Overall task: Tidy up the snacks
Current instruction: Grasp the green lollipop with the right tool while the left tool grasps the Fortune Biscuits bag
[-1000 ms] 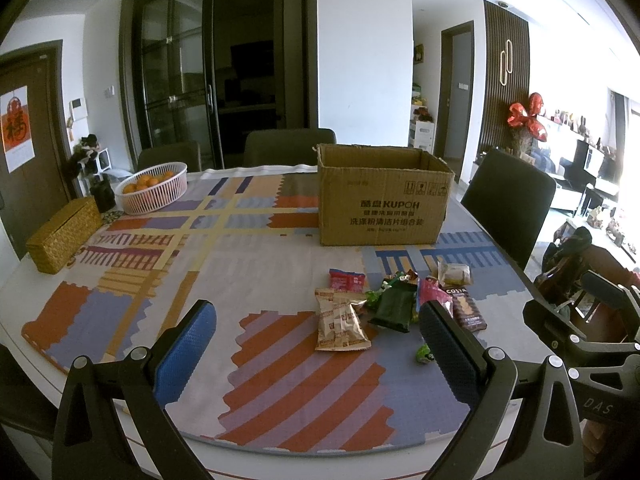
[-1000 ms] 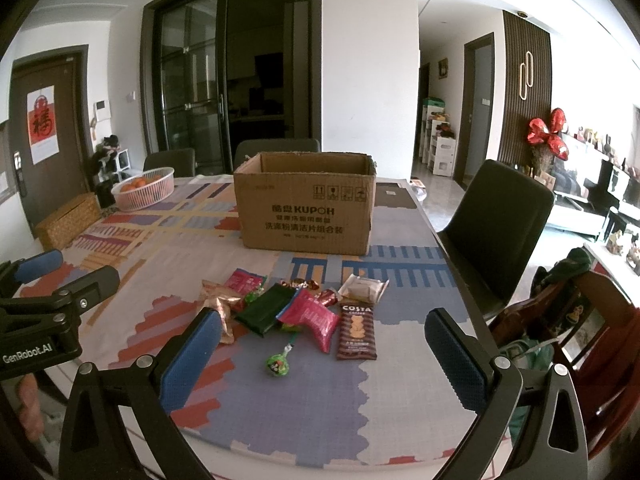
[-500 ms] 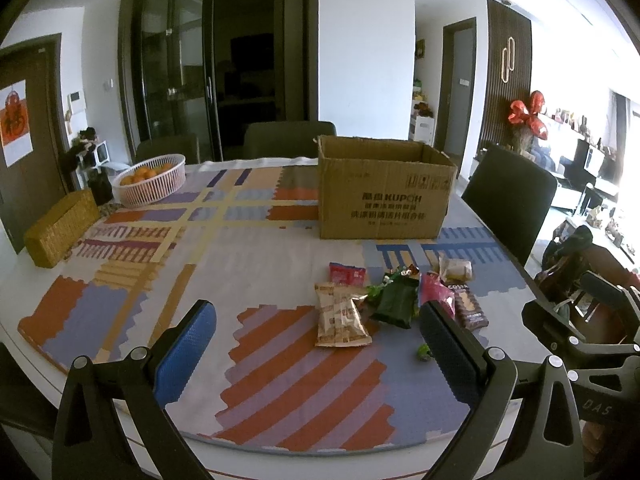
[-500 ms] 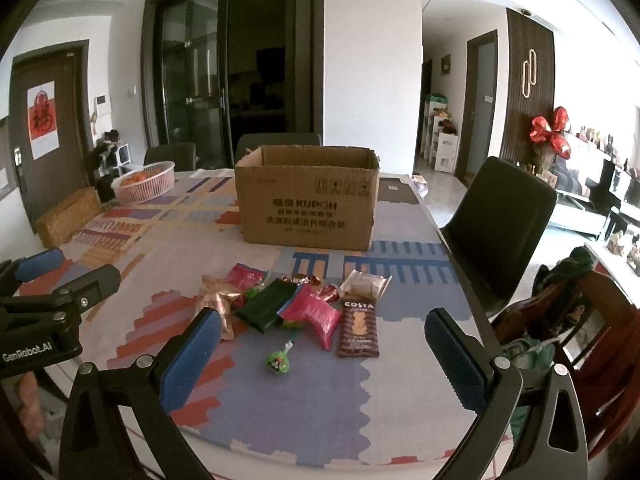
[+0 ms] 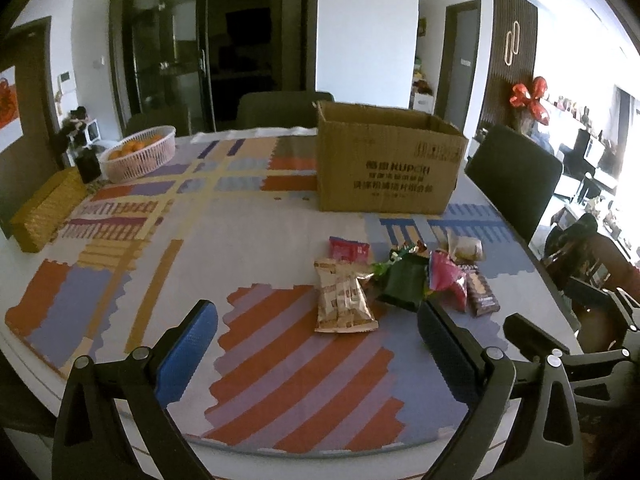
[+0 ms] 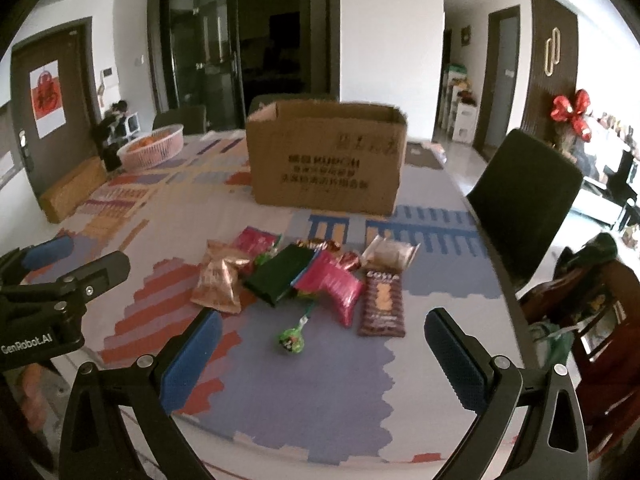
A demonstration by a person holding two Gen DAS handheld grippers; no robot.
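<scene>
Both grippers, left gripper (image 5: 318, 344) and right gripper (image 6: 323, 354), wide and empty above bare tablecloth (image 6: 320, 392) short of the snacks (image 6: 304, 276).

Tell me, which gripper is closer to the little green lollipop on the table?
Right. The right gripper hangs open just in front of the small green wrapped lollipop. The left gripper is open too, farther left, nearer the tan snack packets.
</scene>
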